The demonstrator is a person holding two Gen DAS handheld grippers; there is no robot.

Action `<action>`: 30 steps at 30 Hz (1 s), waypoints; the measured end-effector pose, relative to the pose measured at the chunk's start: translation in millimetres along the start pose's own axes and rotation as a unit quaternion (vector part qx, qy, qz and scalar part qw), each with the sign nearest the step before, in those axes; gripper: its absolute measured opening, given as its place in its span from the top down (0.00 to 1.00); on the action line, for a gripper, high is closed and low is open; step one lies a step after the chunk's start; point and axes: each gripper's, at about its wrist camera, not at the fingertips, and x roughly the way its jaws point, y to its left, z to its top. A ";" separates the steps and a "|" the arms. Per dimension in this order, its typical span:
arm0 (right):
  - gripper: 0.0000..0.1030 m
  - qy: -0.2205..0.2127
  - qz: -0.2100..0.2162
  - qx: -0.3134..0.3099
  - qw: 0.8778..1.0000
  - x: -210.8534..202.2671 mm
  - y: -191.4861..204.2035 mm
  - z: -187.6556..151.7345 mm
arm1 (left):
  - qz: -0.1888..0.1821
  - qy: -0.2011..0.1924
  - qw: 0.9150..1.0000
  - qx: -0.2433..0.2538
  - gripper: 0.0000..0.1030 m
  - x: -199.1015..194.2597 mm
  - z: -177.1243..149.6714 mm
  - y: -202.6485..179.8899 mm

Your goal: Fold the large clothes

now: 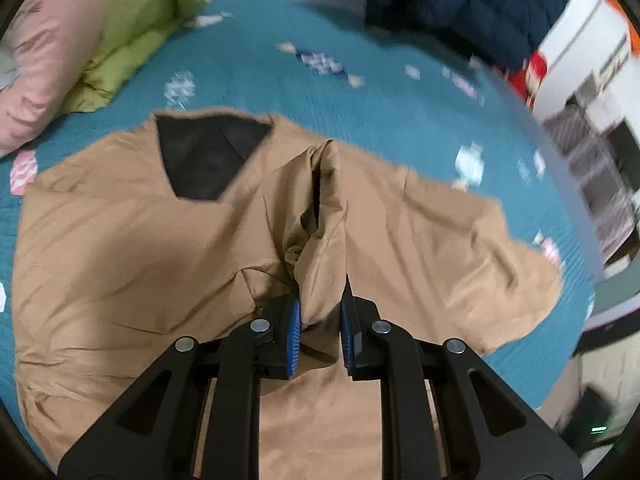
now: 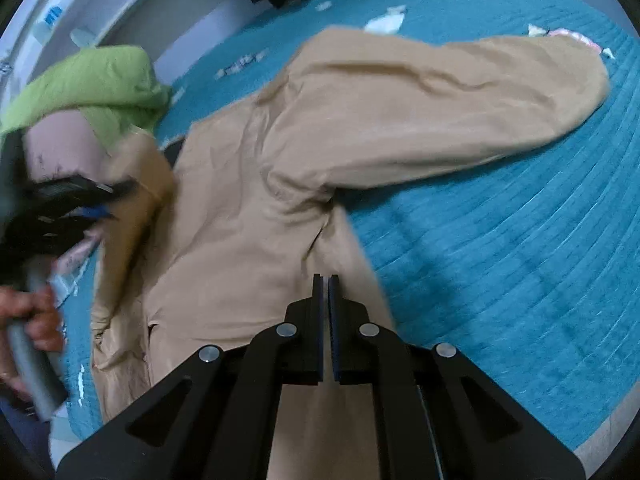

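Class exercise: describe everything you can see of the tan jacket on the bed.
The tan jacket looks like thin, smooth, wrinkled cloth with a dark lining at the open neck. It lies spread on the teal bedspread, one sleeve stretched out sideways. The left gripper pinches a raised fold of it.

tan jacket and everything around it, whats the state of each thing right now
tan jacket: spread on the bed, one sleeve lifted, the other lying out flat
left gripper: shut on a bunched sleeve of the jacket
right gripper: shut, no cloth visible between its pads
green quilt: piled at the bed's edge
pink pillow: beside the green quilt
dark blue jacket: heaped at the far side
teal bedspread: laid flat
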 end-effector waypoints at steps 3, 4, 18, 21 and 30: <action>0.96 -0.020 -0.004 0.019 1.000 -17.1 -24.7 8.1 | 0.023 0.033 0.999 0.010 0.83 27.9 -12.4 -2.2; 0.96 -0.030 -0.005 0.031 0.999 -21.9 -35.2 13.5 | 0.028 0.040 0.999 0.013 0.83 30.9 -17.4 0.3; 0.95 -0.101 -0.013 0.245 0.964 -58.3 -190.7 62.5 | -0.021 0.036 0.996 0.075 0.64 38.7 -32.3 -73.4; 0.94 -0.106 -0.002 0.274 0.956 -55.4 -210.6 69.6 | -0.019 0.055 0.994 0.089 0.64 51.7 -40.0 -86.6; 0.63 -0.135 0.009 0.333 0.933 -52.1 -239.6 94.1 | -0.004 0.102 0.991 0.085 0.65 81.7 -48.1 -89.9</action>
